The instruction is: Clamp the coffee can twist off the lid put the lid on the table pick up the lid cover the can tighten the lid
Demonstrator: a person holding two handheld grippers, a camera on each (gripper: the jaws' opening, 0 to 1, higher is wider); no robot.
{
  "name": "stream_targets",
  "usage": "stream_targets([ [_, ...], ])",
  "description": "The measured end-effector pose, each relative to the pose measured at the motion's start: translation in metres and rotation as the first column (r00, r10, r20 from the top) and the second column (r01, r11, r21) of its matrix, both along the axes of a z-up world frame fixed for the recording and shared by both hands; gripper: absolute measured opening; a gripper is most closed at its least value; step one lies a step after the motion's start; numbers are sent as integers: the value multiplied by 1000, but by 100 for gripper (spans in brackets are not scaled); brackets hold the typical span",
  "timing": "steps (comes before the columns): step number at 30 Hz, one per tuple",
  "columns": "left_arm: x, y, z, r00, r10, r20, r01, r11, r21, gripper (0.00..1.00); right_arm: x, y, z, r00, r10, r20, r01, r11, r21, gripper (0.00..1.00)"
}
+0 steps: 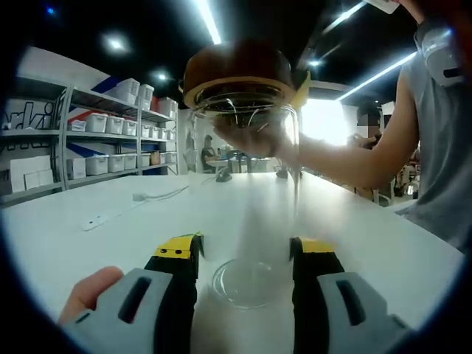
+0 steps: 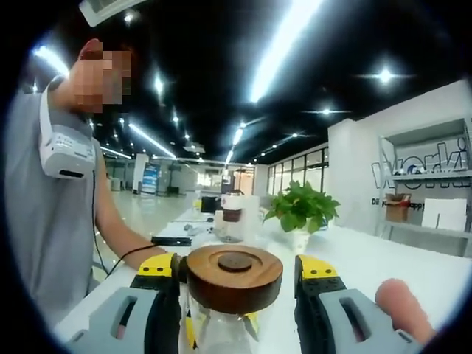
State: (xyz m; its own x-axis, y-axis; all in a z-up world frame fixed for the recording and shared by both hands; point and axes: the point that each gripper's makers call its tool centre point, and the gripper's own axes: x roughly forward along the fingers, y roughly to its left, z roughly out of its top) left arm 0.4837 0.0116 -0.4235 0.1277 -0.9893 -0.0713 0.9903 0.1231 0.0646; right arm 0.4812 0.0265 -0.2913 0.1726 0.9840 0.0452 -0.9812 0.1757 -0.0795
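Two views apply. Left gripper view: left gripper (image 1: pixel 247 254) straddles the base of the glass coffee can (image 1: pixel 251 214) on the table (image 1: pixel 110 243); actual grip unclear. Right gripper view: right gripper (image 2: pixel 234 274) flanks the wooden lid (image 2: pixel 234 278), contact uncertain. Judged step: twisting lid; next, rotate while holding the can steady.

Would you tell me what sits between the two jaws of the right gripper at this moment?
In the right gripper view, the wooden lid sits between the jaws of the right gripper, on top of the glass can; whether the jaws touch it is unclear.
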Motion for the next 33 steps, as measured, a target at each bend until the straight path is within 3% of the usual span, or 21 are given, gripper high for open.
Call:
stream_targets([
  [4,0,0,0,1000,-2,0,2,1000,0,40,6,-2,-5,995,-103,-19,103,995,-10,62],
  [7,0,0,0,1000,-4,0,4,1000,1,40,4,-3,-8,977,-210,-20,210,978,0,62],
  [11,0,0,0,1000,-5,-1,5,1000,1,40,-1,-2,-11,933,-360,-6,360,933,-17,62],
  [17,1,-1,-1,1000,-7,-2,7,1000,1,40,-9,-7,10,847,-531,-23,532,845,49,61],
  [18,1,0,-1,1000,-7,-2,7,1000,1,40,-8,-10,12,834,-551,-11,551,833,52,60],
  [21,1,-1,-1,1000,-7,-2,7,1000,2,40,-8,-8,10,826,-564,0,564,826,25,59],
  [25,1,-1,-1,1000,-6,-2,6,1000,2,40,0,-10,-3,784,-620,32,621,782,-54,57],
  [30,3,1,-2,1000,-4,-1,4,1000,3,40,-1,-7,1,778,-628,-2,628,778,-28,53],
  [33,3,1,-2,1000,-2,0,2,1000,4,40,4,-10,-6,741,-670,43,671,738,-77,52],
])
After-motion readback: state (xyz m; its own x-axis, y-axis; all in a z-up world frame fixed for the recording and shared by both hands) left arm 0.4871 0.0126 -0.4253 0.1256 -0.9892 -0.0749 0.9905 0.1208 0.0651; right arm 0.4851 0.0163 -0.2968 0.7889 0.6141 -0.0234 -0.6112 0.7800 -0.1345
